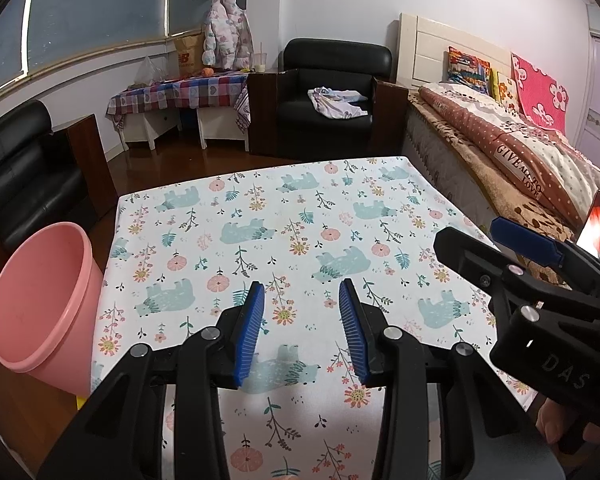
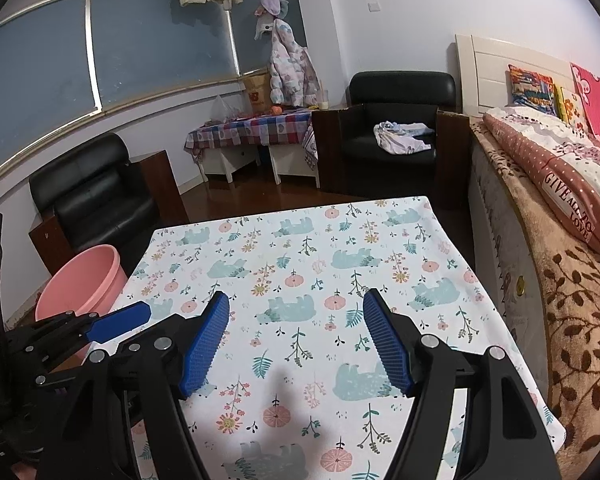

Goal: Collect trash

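Closest in, the left gripper with its ribbed blue pads hangs over the table draped in a white cloth printed with bears and flowers, its jaws spread apart with nothing between them. The right gripper hovers just beside it, jaws likewise wide and empty. A round pink plastic bin stands on the floor against the table's left edge.

The tablecloth is white, printed with pale teal bears, pink flowers and green sprigs. The bin is plain pink. Both grippers are black with blue ribbed pads. The 2 armchairs are black; the side table's cloth is checked red-and-blue.
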Demonstrator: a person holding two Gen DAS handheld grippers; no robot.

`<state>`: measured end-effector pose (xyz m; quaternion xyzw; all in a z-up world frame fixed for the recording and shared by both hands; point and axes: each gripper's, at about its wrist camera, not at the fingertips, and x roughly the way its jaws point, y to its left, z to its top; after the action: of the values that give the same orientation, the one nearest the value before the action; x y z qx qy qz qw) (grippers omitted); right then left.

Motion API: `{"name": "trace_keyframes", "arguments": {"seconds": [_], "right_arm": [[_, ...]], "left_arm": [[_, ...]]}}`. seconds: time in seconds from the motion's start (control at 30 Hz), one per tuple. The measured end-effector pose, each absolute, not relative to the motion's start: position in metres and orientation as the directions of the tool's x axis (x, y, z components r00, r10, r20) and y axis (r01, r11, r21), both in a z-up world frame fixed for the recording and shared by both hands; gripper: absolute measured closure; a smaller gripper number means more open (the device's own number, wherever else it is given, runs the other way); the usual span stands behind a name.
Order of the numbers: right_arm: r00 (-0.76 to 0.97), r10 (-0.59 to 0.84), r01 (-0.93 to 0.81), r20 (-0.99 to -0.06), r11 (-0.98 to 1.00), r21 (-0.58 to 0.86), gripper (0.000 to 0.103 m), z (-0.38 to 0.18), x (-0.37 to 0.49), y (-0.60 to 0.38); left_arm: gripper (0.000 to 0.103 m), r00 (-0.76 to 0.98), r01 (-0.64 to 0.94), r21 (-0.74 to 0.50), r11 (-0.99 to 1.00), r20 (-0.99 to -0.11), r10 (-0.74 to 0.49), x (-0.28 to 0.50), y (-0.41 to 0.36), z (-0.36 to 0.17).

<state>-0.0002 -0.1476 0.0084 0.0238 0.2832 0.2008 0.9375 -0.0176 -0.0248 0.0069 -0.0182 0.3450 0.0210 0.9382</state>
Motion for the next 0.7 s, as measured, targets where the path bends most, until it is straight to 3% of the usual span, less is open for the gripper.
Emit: {"name": "trace_keyframes", "arguments": {"seconds": [0.7], "right_arm": [[0.771, 0.394, -0.381, -0.501, 0.915, 0.135, 0.034, 0.0163, -0.0098, -0.141]], "left_arm": [[0.063, 0.778, -0.059, -0.034, 0.998, -0.628, 0.025, -0.0258, -0.0186, 0.0131]]}}
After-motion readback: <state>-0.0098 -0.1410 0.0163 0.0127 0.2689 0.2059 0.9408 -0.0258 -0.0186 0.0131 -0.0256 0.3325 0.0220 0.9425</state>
